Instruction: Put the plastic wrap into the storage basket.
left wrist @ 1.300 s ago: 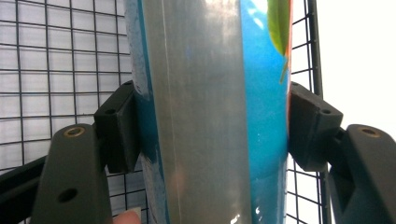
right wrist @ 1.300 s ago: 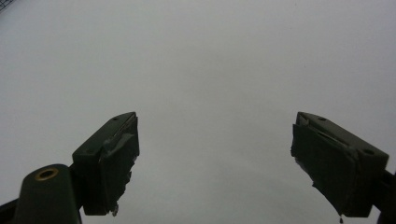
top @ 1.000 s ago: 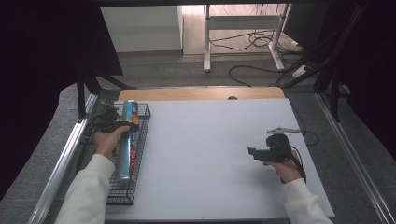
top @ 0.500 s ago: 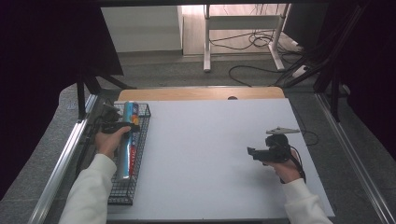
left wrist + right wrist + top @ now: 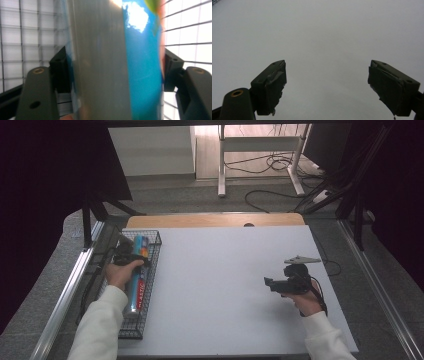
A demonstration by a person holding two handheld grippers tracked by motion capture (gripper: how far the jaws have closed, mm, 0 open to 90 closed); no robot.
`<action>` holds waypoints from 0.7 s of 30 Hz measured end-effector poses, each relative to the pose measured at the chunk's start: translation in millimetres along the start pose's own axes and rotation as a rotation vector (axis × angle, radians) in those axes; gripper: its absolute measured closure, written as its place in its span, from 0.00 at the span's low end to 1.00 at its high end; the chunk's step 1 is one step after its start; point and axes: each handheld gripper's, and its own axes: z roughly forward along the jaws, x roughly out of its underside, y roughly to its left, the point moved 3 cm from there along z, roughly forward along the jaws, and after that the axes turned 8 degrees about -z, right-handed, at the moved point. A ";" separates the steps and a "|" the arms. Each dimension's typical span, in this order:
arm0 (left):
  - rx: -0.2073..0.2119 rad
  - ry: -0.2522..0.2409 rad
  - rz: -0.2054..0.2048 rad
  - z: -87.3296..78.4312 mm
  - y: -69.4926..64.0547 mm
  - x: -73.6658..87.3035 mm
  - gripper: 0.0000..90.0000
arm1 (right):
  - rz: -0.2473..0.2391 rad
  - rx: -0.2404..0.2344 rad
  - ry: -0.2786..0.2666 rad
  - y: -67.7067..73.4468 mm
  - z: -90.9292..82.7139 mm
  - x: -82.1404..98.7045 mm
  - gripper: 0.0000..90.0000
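White sheeting covers the desk (image 5: 220, 285) across the middle of the high view, with a strip of bare wood along its far edge. At the left of the frame a black wire basket (image 5: 150, 270) sits on the sheet, and a long tube (image 5: 136, 280), silver and blue with a red side, lies lengthwise in it. The left gripper (image 5: 127, 256) reaches into the basket; in the left gripper view its jaws press both sides of the tube (image 5: 112, 65), clamped on it, with basket mesh (image 5: 30, 37) behind. The right gripper (image 5: 280, 284) is at the lower right of the frame, over bare sheet, a grey three-cornered plate on top. In the right gripper view its jaws stand wide apart above plain white surface (image 5: 324, 37). Beyond the desk lies grey floor (image 5: 210, 200) with loose black cables (image 5: 270, 167), white frame legs (image 5: 222, 160) and dark curtains (image 5: 50, 185) at both sides.
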 end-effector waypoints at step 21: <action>0.134 -0.178 0.149 -81.1 -14.8 16.7 0.17 | -0.005 0.002 -0.002 1.0 -4.3 0.2 0.17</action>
